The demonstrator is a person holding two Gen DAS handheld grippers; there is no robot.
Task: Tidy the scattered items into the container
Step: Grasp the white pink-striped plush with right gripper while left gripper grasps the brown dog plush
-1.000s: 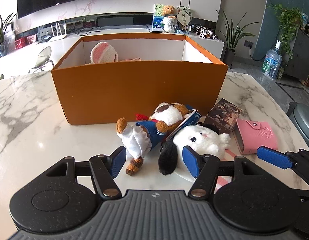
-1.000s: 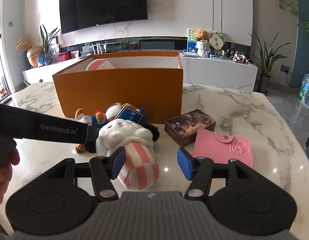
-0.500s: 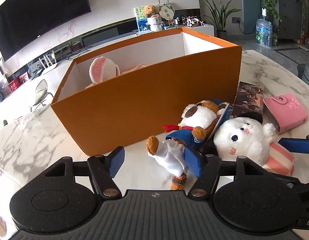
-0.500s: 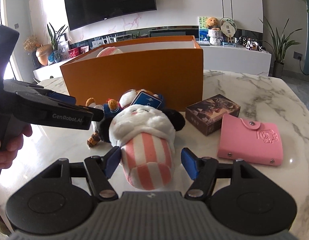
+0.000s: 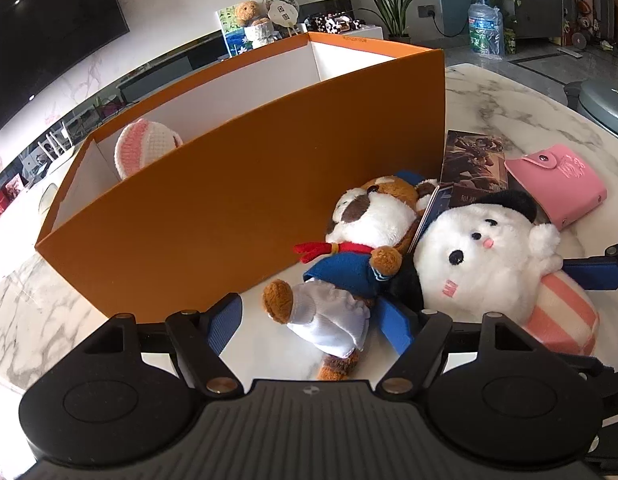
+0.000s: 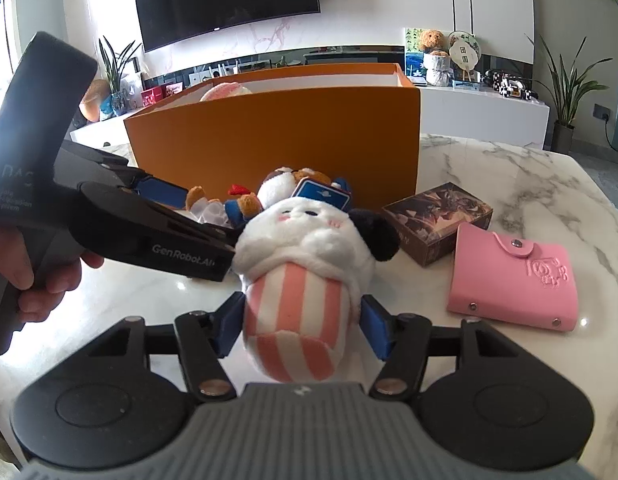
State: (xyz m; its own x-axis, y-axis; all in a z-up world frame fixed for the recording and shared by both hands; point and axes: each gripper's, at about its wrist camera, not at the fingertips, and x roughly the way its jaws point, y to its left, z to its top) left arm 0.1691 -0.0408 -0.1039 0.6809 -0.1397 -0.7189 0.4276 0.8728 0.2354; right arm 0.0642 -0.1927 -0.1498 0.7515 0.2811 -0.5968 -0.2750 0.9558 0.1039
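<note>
Right gripper (image 6: 303, 326), spread around the striped plush (image 6: 297, 320), should pinch mid-body; left gripper (image 5: 313, 320) gapes over the bear (image 5: 349, 264)

On the table (image 6: 529, 184) a box (image 6: 277, 136) is set, with a knitted toy (image 5: 143, 150) inside at its left end. Before the box a bear toy (image 5: 361, 248) is laid; a round plush (image 6: 309, 264) is found to its right, touching it. Further right a card box (image 6: 439, 218) and a wallet (image 6: 513, 280) are placed side by side.
</note>
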